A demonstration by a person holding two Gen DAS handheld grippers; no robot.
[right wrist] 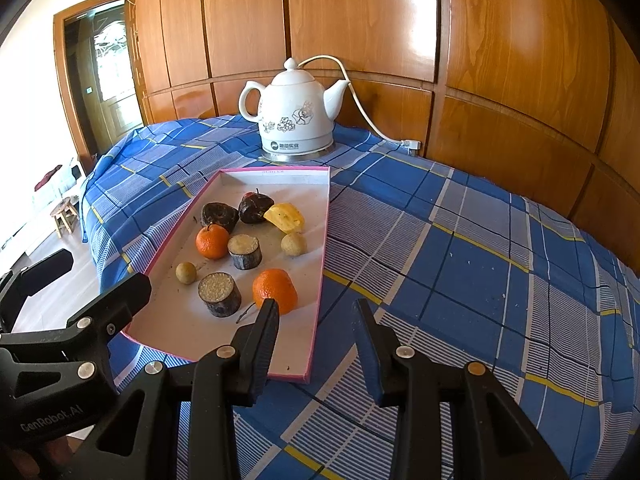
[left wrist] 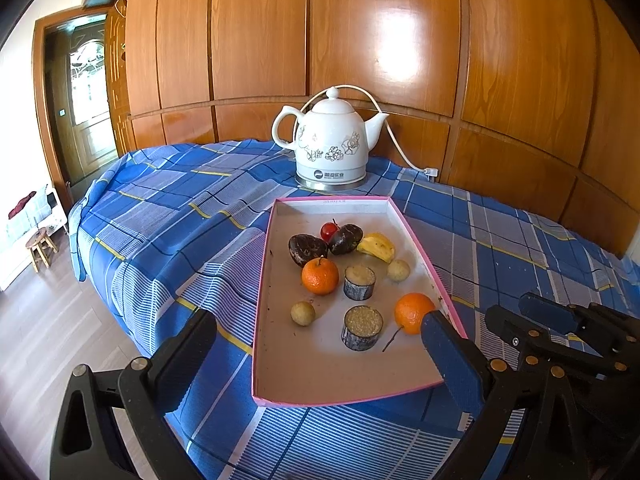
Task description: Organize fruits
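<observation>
Now both your left tool (left wrist: pixel 316 340) and right tool (right wrist: pixel 316 320) gape empty over the pink-rimmed tray (left wrist: pixel 262 280), near the nearest tangerine (right wrist: pixel 275 291).

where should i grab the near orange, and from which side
Grip the near orange across its round middle, coming down from above with the right gripper, whose jaws are open. The tray wall stands close on its right; its stem trails left.
</observation>
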